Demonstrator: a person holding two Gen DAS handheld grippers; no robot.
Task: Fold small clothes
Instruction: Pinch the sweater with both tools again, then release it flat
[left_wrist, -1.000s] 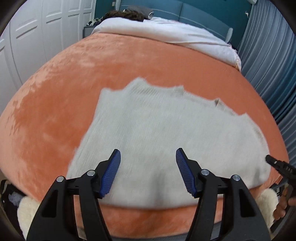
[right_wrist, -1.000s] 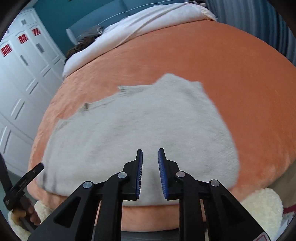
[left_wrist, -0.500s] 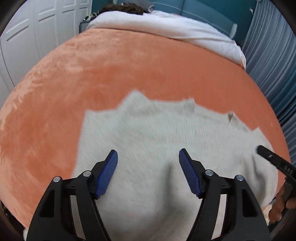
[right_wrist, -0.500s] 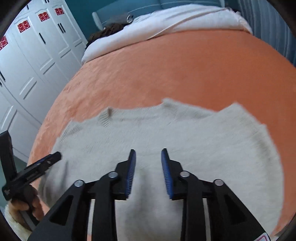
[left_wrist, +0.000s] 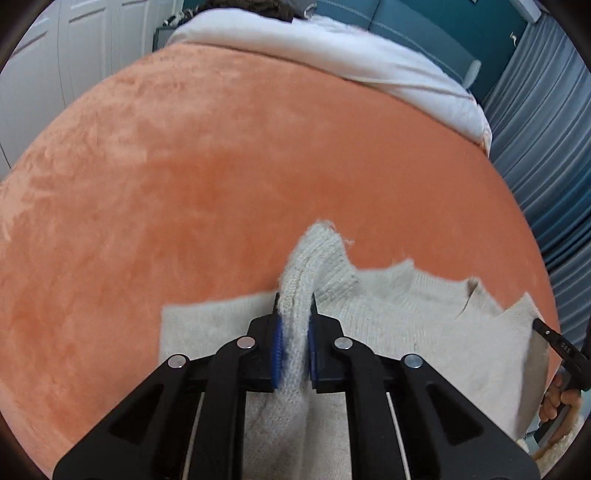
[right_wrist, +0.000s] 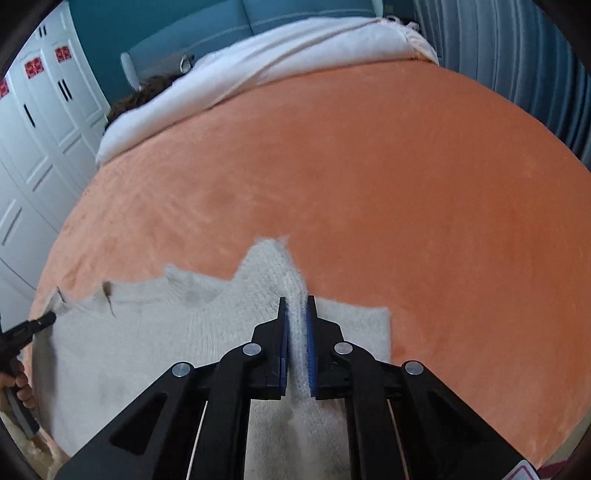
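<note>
Jaws of both grippers (left_wrist: 294, 306) (right_wrist: 296, 312) — clamped on sweater (left_wrist: 406, 321).

I see the sweater (left_wrist: 406, 332) lying on the bed (left_wrist: 258, 166), at its near edge. My left hand-held gripper (left_wrist: 294, 325) sits at the sweater's left shoulder, my right hand-held gripper (right_wrist: 296, 325) at its right shoulder, a ridge of knit between each one's pads. Beyond the sweater, the duvet (left_wrist: 332, 48) lies at the bed's far end.
</note>
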